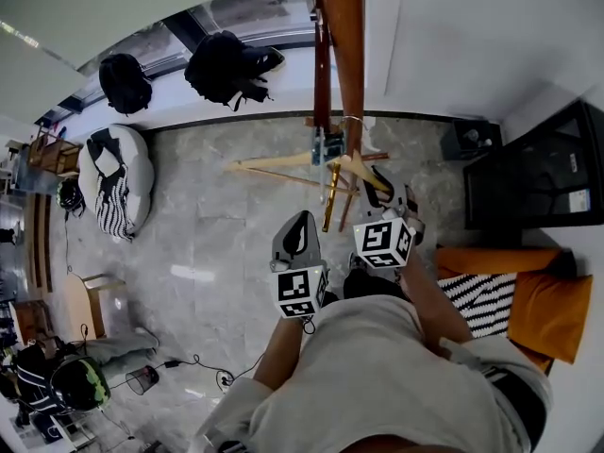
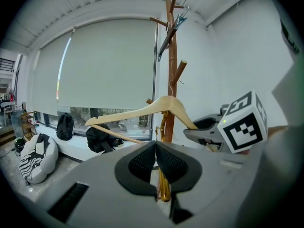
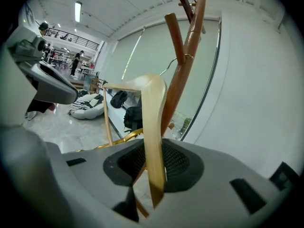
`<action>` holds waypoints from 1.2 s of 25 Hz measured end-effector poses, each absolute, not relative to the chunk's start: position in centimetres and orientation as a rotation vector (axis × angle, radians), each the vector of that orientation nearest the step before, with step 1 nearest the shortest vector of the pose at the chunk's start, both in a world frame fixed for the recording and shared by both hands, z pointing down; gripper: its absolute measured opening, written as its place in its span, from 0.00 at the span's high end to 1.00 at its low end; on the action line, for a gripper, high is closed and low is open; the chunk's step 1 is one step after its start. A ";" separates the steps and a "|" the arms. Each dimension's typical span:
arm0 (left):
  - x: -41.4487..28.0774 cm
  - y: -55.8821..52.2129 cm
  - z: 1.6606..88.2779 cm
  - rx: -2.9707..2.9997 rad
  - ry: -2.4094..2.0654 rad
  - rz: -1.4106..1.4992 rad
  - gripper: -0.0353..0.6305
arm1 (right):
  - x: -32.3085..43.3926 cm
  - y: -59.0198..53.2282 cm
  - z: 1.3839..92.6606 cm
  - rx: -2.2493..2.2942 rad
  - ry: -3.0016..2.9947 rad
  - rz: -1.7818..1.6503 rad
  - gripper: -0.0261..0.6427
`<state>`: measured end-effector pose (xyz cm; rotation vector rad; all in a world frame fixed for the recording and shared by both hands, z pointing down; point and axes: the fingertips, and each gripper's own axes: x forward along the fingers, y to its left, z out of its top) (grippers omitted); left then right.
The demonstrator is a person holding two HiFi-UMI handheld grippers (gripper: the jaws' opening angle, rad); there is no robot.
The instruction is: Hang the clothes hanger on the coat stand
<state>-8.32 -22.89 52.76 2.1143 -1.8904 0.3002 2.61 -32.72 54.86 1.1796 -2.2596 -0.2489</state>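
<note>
My worry is the wire hook [image 3: 176,60] only half catching the coat stand [image 3: 186,75], so the hanger [image 3: 153,127], up against the trunk, swings off, because my right gripper [image 3: 154,167], angled slightly down, clamps just one shoulder end while the left gripper [image 2: 156,163], jaws together and empty, hovers just left.

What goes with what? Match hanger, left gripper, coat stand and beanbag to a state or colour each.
1 wooden hanger
2 left gripper
3 coat stand
4 beanbag

A white, slumped on the floor
B one arm clamped in the right gripper
C brown, standing upright
D jaws together, nothing between them

Pairs: 1-B, 2-D, 3-C, 4-A
</note>
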 end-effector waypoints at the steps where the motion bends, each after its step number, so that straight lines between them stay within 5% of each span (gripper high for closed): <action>1: -8.3 -23.1 52.6 2.117 -1.893 0.295 0.93 | 2.6 -32.8 54.9 1.177 -2.262 -0.246 0.82; 30: -9.3 -24.8 50.3 2.193 -1.871 0.279 0.93 | 2.0 -32.7 48.2 1.253 -2.541 -0.233 0.71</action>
